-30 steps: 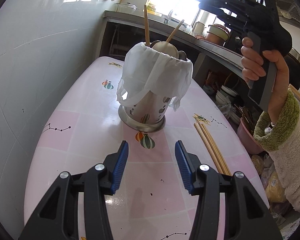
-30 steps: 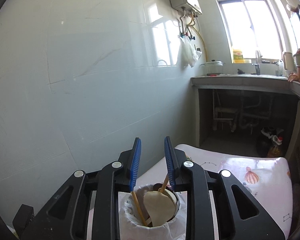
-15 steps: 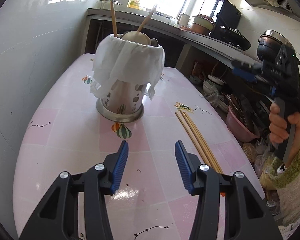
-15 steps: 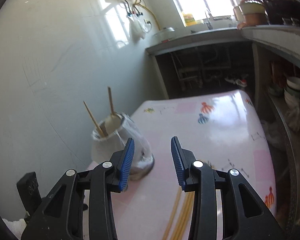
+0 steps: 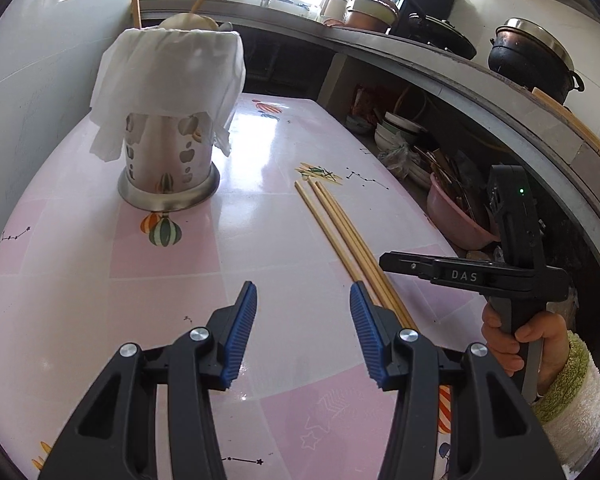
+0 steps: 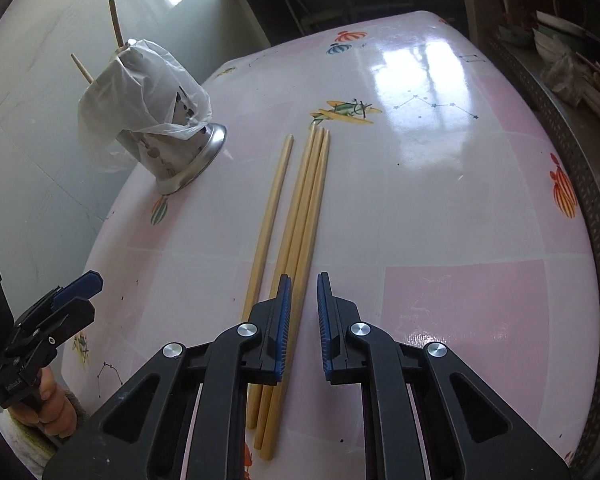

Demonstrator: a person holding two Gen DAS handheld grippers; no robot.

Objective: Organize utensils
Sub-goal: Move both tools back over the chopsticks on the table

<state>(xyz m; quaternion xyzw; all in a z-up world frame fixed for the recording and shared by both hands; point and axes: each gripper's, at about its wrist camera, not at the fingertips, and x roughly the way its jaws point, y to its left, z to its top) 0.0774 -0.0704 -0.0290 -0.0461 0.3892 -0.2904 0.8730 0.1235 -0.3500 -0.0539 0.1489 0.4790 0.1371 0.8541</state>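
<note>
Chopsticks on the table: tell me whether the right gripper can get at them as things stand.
Probably yes. The right gripper hangs just above the near ends of the chopsticks, with nothing lying over them. Its jaws are closing with no stick between them yet. The left gripper sits off to the side.

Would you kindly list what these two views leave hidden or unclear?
- Holder contents: white bag covers them, both views.
- Chopsticks' near ends: right tongs cover them, right view; whether the closing pads touch one is unclear.
- Shelf dishes: too small, shadowed.
</note>
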